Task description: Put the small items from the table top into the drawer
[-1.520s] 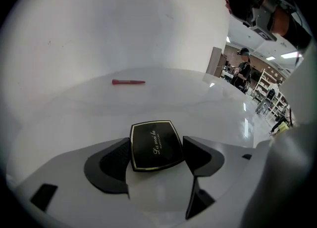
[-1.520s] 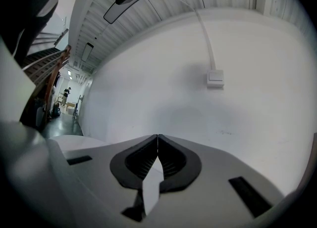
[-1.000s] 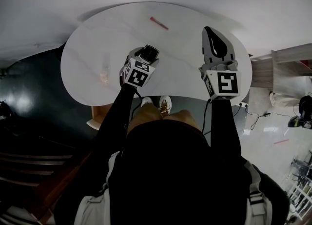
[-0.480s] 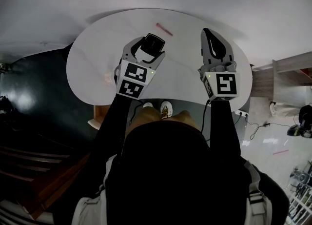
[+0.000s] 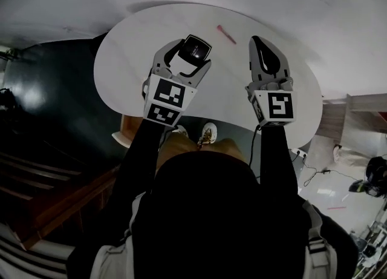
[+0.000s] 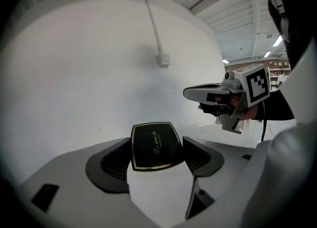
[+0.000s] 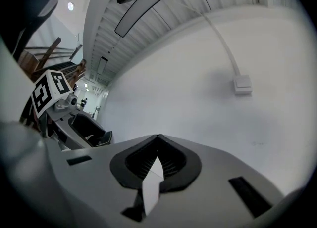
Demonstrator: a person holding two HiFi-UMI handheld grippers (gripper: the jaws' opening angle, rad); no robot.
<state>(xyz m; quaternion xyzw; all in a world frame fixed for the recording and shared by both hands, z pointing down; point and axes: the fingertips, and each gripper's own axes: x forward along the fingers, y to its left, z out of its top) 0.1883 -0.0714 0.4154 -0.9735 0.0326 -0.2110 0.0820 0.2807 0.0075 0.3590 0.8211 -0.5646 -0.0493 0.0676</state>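
Note:
My left gripper [image 5: 195, 54] is shut on a small black box [image 5: 196, 48] with a gold border and gold script on its lid [image 6: 155, 146]. It is held up above the white table [image 5: 130, 60], with its jaws pointing at the wall. My right gripper [image 5: 267, 52] hovers to the right of it, its jaws pressed together with nothing between them [image 7: 157, 149]. A thin pink stick [image 5: 227, 34] lies on the table beyond both grippers. In the left gripper view the right gripper [image 6: 198, 93] shows at mid right.
A white wall with a cable and a small box [image 6: 164, 59] runs behind the table. A brown drawer front [image 5: 130, 131] shows under the table's near edge at left. Wooden steps [image 5: 42, 181] lie at the left, a wooden shelf [image 5: 363, 105] at the right.
My left gripper has risen from the table with the black box and moved forward and to the right. The right gripper has stayed about where it was.

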